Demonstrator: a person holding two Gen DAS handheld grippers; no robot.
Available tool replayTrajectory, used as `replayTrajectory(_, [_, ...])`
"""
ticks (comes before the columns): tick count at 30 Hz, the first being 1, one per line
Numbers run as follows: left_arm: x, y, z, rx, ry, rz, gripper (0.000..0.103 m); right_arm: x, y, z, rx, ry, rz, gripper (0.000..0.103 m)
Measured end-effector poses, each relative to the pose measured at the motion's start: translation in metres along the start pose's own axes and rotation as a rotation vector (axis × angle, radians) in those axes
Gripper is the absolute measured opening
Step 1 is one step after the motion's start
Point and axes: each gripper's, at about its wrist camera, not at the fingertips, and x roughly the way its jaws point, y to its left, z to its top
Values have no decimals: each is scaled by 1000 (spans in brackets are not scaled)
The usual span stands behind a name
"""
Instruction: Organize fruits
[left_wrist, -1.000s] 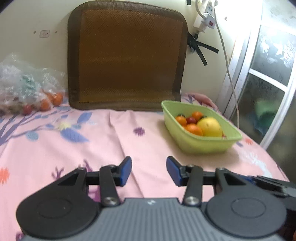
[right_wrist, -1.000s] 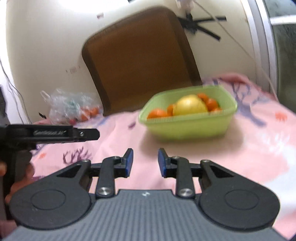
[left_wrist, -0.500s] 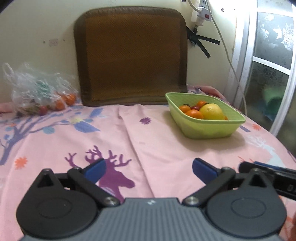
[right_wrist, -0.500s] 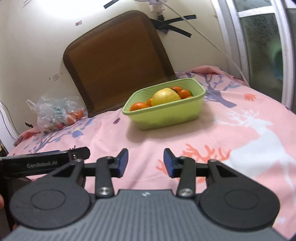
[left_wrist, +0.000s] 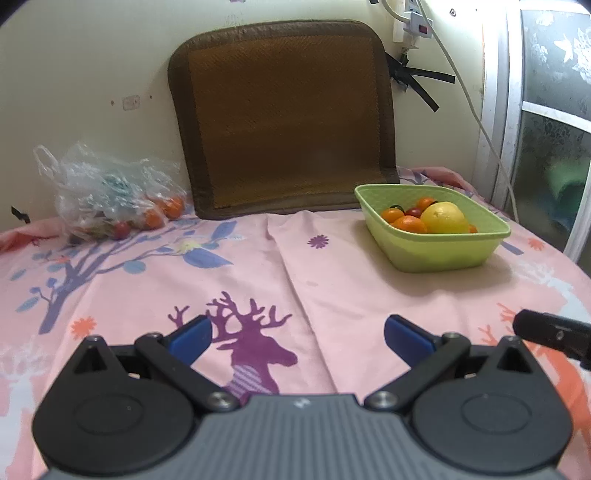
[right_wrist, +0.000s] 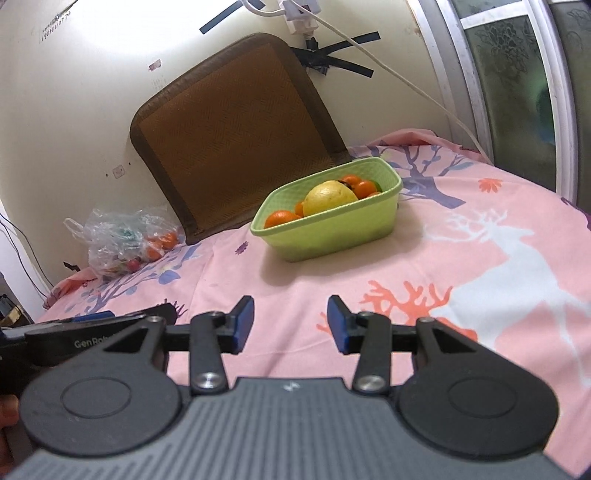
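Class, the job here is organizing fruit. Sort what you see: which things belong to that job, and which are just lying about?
Part of the job:
green basket of fruit
plastic bag of fruit
left claw, open and empty
right claw, open and empty

Just lying about:
brown cushion
power strip and cable
window

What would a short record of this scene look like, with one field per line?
surface: pink printed cloth
container: green tub, holding a big yellow fruit and small orange fruits
bag: clear plastic bag of small fruits, by the wall, left of the tub
backdrop: brown mat leaning against the wall
left claw: wide open after just opening, nothing between its jaws
right claw: partly open after just opening, nothing between its jaws
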Motion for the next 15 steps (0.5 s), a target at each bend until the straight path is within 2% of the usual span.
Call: replayTrajectory(15, [-3,-11,-2,75,-23,74,103,-4,-8,-1,35,-6,6,48])
